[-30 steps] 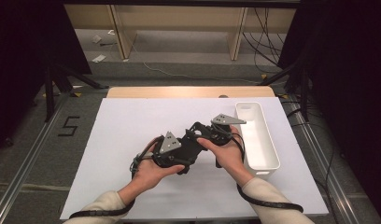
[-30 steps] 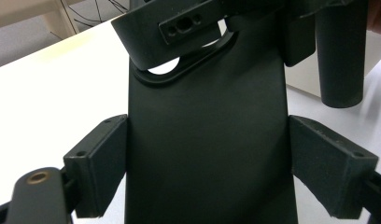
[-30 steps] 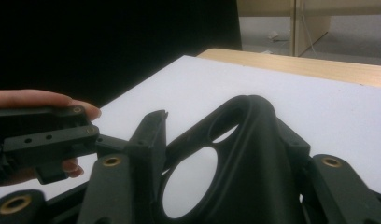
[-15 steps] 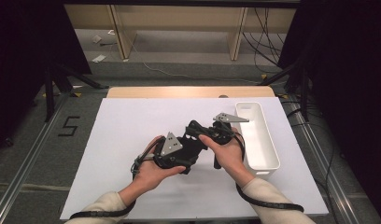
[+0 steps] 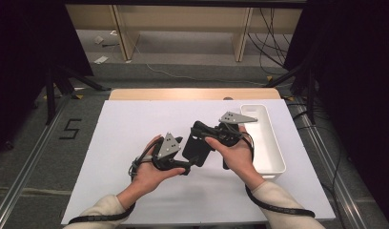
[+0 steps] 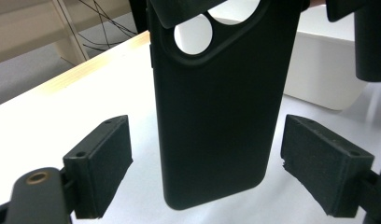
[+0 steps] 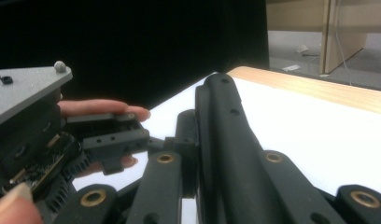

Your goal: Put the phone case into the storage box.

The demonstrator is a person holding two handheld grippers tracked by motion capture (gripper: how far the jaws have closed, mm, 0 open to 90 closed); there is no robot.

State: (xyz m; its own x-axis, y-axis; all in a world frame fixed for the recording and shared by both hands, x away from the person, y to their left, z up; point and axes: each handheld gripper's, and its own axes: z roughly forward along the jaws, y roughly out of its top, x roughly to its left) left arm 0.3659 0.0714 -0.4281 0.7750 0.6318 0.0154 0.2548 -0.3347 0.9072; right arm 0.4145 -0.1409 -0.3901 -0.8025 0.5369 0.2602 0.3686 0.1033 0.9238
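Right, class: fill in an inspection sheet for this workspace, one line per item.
Surface: white sheet over a wooden table.
Job's things: black phone case, held at its top by the right gripper.
Clutter: white bin at the sheet's right edge.
Grippers: right gripper shut on the case; left gripper open, pads either side of the case, not touching.
Cables: black cable trailing from each gripper.
Surroundings: wooden shelving, loose wires on the floor.

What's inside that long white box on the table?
The white box looks empty: its pale inner wall and floor show, with nothing lying on them. The right gripper covers part of its near left rim, so that corner stays hidden.
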